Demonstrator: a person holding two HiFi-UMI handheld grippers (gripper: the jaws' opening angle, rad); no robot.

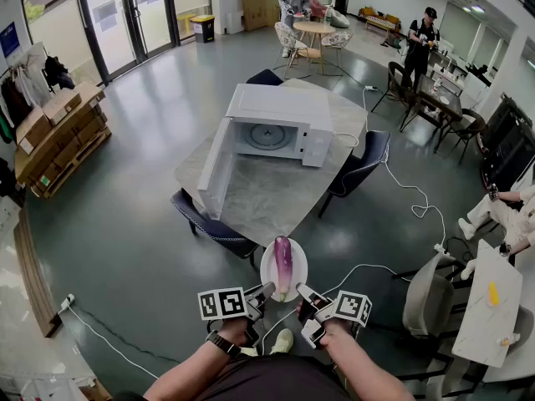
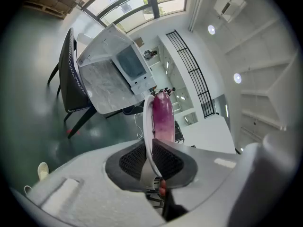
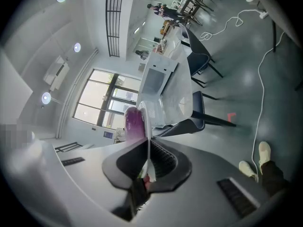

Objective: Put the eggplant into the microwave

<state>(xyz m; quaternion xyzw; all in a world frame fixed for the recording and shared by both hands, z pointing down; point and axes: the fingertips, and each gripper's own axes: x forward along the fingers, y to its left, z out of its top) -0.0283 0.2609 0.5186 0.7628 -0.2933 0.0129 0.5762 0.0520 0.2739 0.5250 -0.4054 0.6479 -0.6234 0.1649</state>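
Above grey floor (image 1: 125, 224), at lower centre, clamping plate (image 1: 299, 267) rim tightly with left gripper (image 1: 267, 291) and right gripper (image 1: 302, 291), holding eggplant (image 1: 283, 266) on it, facing open microwave (image 1: 280, 115) on table (image 1: 267, 195) at centre.

1 eggplant (image 1: 283, 266), 1 plate (image 1: 269, 274), 1 microwave (image 1: 276, 124), 2 grippers (image 1: 267, 291) (image 1: 303, 292), prob. 3 chairs (image 1: 213, 224) (image 1: 366, 159) (image 1: 266, 77) by table (image 1: 276, 195).

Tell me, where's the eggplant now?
Low and central in the head view, the eggplant lies on a white plate held by the left gripper and right gripper, short of the microwave.
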